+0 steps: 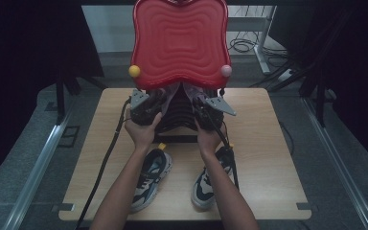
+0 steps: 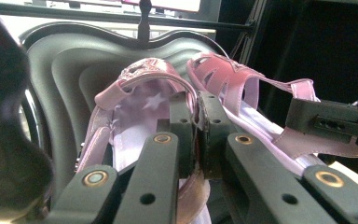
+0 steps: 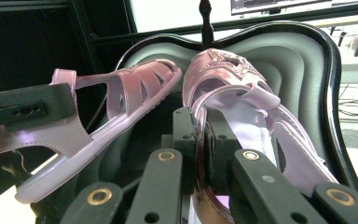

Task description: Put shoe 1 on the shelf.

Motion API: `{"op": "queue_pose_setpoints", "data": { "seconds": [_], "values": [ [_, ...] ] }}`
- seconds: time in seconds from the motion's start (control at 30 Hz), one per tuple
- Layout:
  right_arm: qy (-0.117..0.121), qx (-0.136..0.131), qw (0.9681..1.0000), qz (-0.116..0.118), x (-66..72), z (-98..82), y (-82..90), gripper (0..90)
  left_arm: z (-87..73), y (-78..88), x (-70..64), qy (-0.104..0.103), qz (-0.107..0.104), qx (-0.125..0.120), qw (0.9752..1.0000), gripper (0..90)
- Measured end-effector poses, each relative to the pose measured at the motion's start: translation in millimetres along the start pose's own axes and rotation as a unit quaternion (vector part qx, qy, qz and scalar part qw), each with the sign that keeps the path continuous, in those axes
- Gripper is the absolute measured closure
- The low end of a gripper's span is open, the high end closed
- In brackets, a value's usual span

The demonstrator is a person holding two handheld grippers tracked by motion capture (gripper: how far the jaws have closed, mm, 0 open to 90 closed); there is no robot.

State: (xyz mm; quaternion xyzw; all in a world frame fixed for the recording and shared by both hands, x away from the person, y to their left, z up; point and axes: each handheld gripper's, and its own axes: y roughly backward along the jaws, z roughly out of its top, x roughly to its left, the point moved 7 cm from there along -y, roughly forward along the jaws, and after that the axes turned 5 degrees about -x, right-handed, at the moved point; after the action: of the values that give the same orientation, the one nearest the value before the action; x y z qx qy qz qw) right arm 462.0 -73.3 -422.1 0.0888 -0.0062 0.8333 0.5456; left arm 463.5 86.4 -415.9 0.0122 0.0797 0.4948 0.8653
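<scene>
At the table's [image 1: 273, 158] twelve o'clock stands a glossy red tray [image 1: 179, 43], wavy-ribbed and scalloped at the rim, with a yellow ball [image 1: 134, 71] and a pink ball [image 1: 226, 71] at its lower corners. Its underside, seen in the gripper views, is dark grey with the same stepped ripples.

Both hands reach under the tray. The left gripper [image 2: 196, 135] has its black jaws pinched nearly together on the thin heel strap of a shiny pink sandal [image 2: 135, 107], whose insole is pale lilac with a white star. The right gripper [image 3: 199, 140] is clamped the same way on the strap of the other sandal [image 3: 233, 88], which has a glittery star on its toe. In the high view the sandals sit at the table's twelve o'clock, mostly hidden by the tray.

Two grey, white and black sneakers [image 1: 151, 177] lie on the pale wood at six o'clock.
</scene>
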Motion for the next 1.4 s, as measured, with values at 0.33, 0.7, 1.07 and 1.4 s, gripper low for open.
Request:
{"op": "queue_pose_setpoints", "data": {
  "seconds": [0.33, 0.7, 1.07, 1.4],
  "values": [
    [0.018, -0.008, 0.9995, -0.024, -4.3, -3.0, -13.9, 85.0, -0.4, -5.0, 4.1, -0.003, 0.008, -0.015, 0.9999, 85.8],
    [0.043, -0.004, 0.9987, -0.028, 1.6, -6.3, -23.2, 84.8, -8.3, -9.1, -1.4, -0.04, 0.018, -0.011, 0.999, 85.5],
    [0.056, 0.017, 0.9979, -0.028, -0.5, -16.2, -24.1, 84.2, -20.0, -9.4, -1.8, -0.044, 0.005, 0.029, 0.9986, 85.6],
    [0.06, 0.048, 0.9969, -0.017, -0.5, -27.1, -22.1, 80.8, -34.9, -12.8, -5.1, -0.038, -0.016, 0.067, 0.9969, 82.1]
  ]
}}
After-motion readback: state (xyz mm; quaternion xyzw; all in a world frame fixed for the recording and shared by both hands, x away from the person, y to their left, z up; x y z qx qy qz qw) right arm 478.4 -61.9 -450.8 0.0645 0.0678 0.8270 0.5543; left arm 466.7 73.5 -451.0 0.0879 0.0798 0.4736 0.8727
